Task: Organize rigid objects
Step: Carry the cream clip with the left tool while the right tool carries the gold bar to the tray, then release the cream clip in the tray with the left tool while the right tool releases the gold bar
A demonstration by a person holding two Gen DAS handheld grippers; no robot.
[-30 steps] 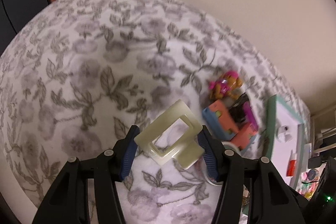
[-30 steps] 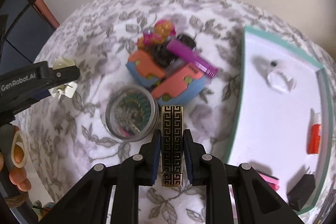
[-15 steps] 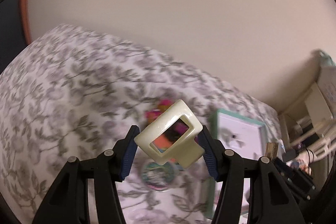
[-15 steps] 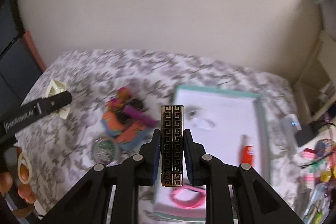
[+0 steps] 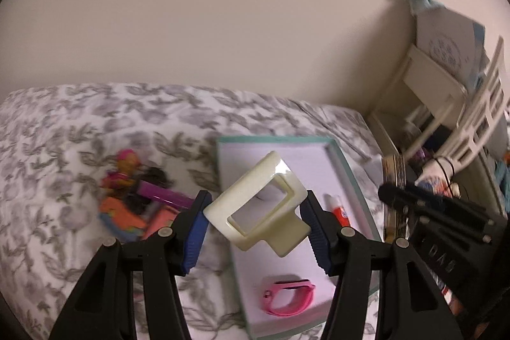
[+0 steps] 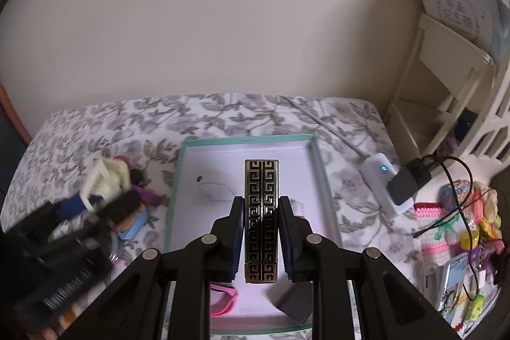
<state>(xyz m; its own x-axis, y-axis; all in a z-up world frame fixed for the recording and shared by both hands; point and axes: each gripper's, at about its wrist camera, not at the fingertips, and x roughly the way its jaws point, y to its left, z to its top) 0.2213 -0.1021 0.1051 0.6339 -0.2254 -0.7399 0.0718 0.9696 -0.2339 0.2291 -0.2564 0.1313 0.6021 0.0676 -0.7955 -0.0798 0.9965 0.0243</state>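
Observation:
My left gripper (image 5: 256,212) is shut on a cream rectangular hair claw clip (image 5: 259,207) and holds it in the air over the left part of the teal-rimmed white tray (image 5: 347,171). My right gripper (image 6: 261,212) is shut on a black bar with a gold key pattern (image 6: 261,219), held upright above the same tray (image 6: 173,196). In the right wrist view the left gripper (image 6: 92,206) with the clip (image 6: 108,177) shows blurred at the left. The tray holds a pink band (image 5: 288,297), a glue tube (image 5: 338,209) and a small black block (image 6: 295,301).
A pile of orange, blue and magenta toy pieces (image 5: 137,203) lies on the floral bedspread (image 5: 63,133) left of the tray. A white power strip with a black plug (image 6: 392,184) lies right of it. A white shelf (image 6: 446,78) and colourful clutter (image 6: 462,228) stand at the right.
Both grippers have lifted and swung right with their objects still held. The views now look from higher up across the tray and the wall rather than down at the toy pile.

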